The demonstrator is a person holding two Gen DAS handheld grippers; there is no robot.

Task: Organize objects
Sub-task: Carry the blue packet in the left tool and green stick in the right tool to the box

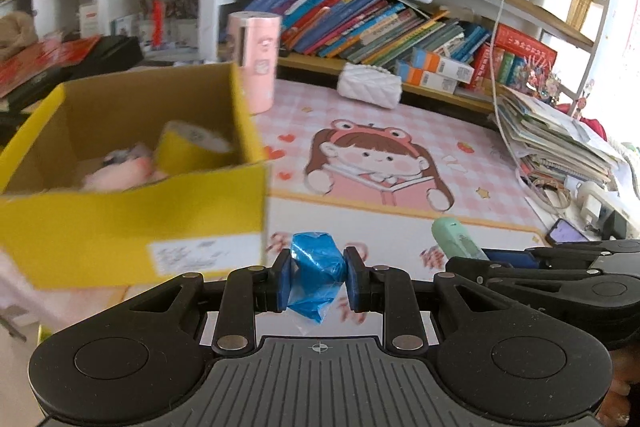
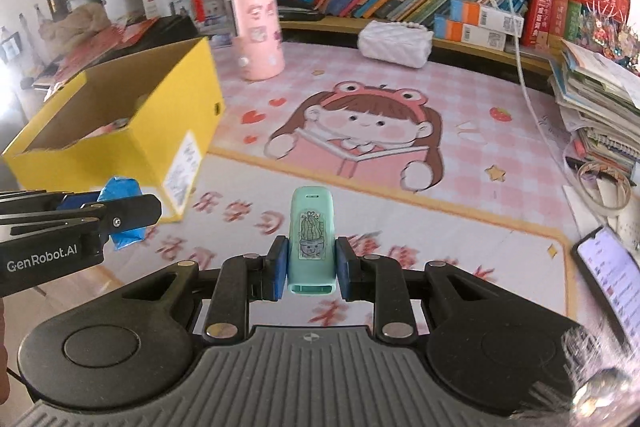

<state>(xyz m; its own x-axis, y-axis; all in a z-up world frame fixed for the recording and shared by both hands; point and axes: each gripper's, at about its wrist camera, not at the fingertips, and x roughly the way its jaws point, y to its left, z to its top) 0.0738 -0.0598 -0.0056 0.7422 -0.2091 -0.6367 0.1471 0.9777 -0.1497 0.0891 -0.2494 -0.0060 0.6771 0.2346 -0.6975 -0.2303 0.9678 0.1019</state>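
**Both tongs loaded, box next**

My left tongs [image 1: 317, 275] are clamped on a crumpled blue wrapper [image 1: 316, 273], right tongs [image 2: 311, 265] on a mint green case [image 2: 311, 241], both above the counter [image 2: 460, 227]. I'd carry each over the yellow box [image 1: 132, 227] rim before releasing, one at a time.

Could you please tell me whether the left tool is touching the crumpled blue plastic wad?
Touching: in the left wrist view, the left tool has both blue pads pressed against the sides of the crumpled blue plastic wad, with no gap.
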